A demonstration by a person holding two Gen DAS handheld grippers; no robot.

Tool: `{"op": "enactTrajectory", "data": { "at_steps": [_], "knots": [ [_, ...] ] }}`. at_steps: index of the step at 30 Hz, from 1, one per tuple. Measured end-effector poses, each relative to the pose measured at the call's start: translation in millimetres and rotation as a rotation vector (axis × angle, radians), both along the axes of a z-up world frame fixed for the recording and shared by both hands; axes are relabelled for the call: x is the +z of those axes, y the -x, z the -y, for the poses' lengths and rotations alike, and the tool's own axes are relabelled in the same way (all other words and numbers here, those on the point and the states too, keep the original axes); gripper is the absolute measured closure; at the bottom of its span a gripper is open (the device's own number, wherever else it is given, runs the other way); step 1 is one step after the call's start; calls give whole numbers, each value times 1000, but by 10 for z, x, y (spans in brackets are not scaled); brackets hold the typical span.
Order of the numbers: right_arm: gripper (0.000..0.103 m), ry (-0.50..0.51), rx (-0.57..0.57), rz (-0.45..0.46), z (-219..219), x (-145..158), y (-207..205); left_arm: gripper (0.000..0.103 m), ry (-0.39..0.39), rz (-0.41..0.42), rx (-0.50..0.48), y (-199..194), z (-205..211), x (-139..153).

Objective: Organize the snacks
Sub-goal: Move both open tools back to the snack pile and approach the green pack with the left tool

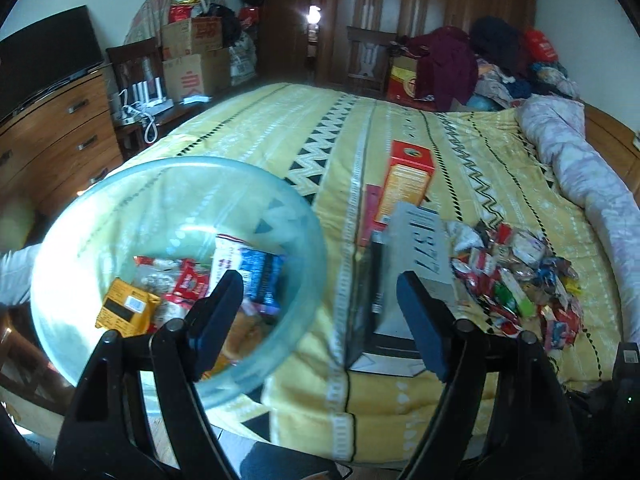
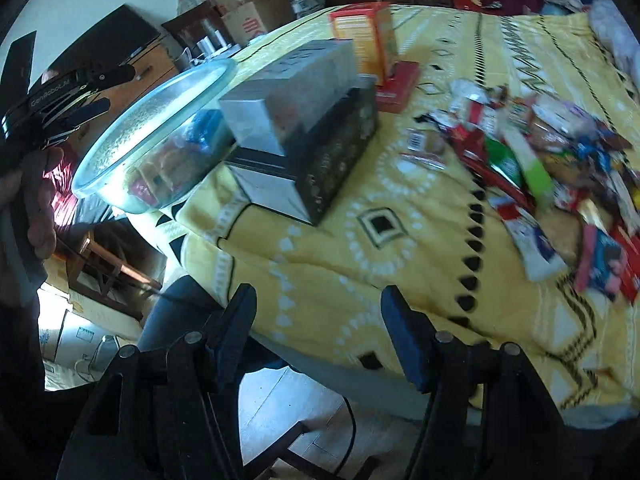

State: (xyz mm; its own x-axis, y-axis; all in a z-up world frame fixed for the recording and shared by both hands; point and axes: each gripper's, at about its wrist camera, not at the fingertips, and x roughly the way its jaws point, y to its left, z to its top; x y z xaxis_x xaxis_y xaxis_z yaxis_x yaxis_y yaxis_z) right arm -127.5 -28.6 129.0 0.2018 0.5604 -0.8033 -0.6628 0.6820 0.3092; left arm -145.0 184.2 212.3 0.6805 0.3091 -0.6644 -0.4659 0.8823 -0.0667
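Observation:
A clear glass bowl point(image 1: 80, 220) holding several wrapped snacks point(image 1: 180, 288) sits at the near left edge of the yellow bedspread point(image 1: 320, 140). A loose pile of snack packets point(image 1: 520, 280) lies to the right on the bed. My left gripper point(image 1: 318, 280) is open with nothing between its fingers, its left finger over the bowl's near wall. My right gripper point(image 2: 318, 294) is open and holds nothing. It hangs over the bed's near edge, short of the snack pile point(image 2: 560, 168). The bowl point(image 2: 160, 96) and the left gripper point(image 2: 120, 88), held in a hand, show at the left.
Between bowl and pile stands a stack of boxes: a grey one point(image 1: 420, 240) on a dark one point(image 2: 340, 152), with an orange carton point(image 1: 408, 176) and a flat red box point(image 2: 400, 84) behind. A rolled quilt point(image 1: 580, 168) lies far right. A wooden dresser point(image 1: 52, 132) stands left.

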Motion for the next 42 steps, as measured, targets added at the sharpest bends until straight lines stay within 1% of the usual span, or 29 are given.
{"op": "enactTrajectory", "data": {
  "at_steps": [2,4,6,9,11,12,13,15,16,17,20,22,25,27,29,30,31,32,33,34,35,36,40,41,42],
  "knots": [
    [35,-13,-36,10,220,54,-13,23,1,-4,-62,-110,275,-1],
    [33,-24,-65,20,393,99,-11,22,19,-6,-124,-230,534,-31],
    [33,-23,-94,25,588,98,-5,19,35,-27,-178,-371,771,-123],
    [33,-14,-139,12,908,14,-11,19,69,-93,-271,-645,1147,-345],
    [33,-7,-176,-10,1124,-76,-35,19,94,-133,-326,-813,1360,-493],
    [33,-4,-199,-28,1233,-141,-59,19,119,-158,-359,-921,1446,-591],
    [33,-1,-220,-48,1331,-206,-90,19,143,-181,-378,-1014,1504,-671],
    [33,0,-257,-79,1515,-319,-153,20,166,-216,-397,-1206,1588,-835],
    [33,-2,-272,-92,1585,-363,-188,21,203,-231,-410,-1307,1598,-934],
    [33,-6,-286,-102,1644,-395,-226,22,254,-252,-406,-1416,1581,-1048],
    [33,-17,-304,-114,1757,-443,-345,29,358,-278,-382,-1644,1535,-1342],
    [33,-23,-304,-113,1790,-442,-428,29,387,-307,-357,-1826,1518,-1534],
    [33,-23,-301,-108,1794,-451,-540,28,444,-320,-328,-2036,1490,-1719],
    [33,-19,-300,-104,1800,-462,-604,29,478,-309,-310,-2173,1484,-1796],
    [33,-17,-301,-105,1806,-480,-651,29,506,-296,-313,-2308,1503,-1846],
    [33,-18,-301,-106,1810,-490,-662,31,527,-299,-321,-2357,1516,-1881],
    [33,-19,-301,-106,1814,-497,-673,35,533,-307,-316,-2379,1497,-1905],
    [33,-21,-302,-107,1809,-505,-677,49,528,-312,-307,-2367,1473,-1912],
    [33,-23,-303,-106,1808,-510,-669,59,531,-304,-309,-2321,1433,-1888],
    [33,-25,-304,-105,1813,-522,-662,65,561,-289,-323,-2268,1385,-1865],
    [33,-25,-304,-107,1814,-535,-652,80,600,-279,-337,-2213,1339,-1859],
    [33,-26,-302,-113,1804,-557,-642,82,638,-265,-355,-2102,1311,-1822],
    [33,-29,-292,-116,1745,-597,-596,82,634,-251,-409,-1604,1325,-1702],
    [33,-32,-289,-113,1724,-592,-582,82,640,-252,-411,-1469,1329,-1712],
    [33,-33,-287,-110,1708,-596,-570,76,644,-251,-407,-1313,1331,-1737]
  ]
}}
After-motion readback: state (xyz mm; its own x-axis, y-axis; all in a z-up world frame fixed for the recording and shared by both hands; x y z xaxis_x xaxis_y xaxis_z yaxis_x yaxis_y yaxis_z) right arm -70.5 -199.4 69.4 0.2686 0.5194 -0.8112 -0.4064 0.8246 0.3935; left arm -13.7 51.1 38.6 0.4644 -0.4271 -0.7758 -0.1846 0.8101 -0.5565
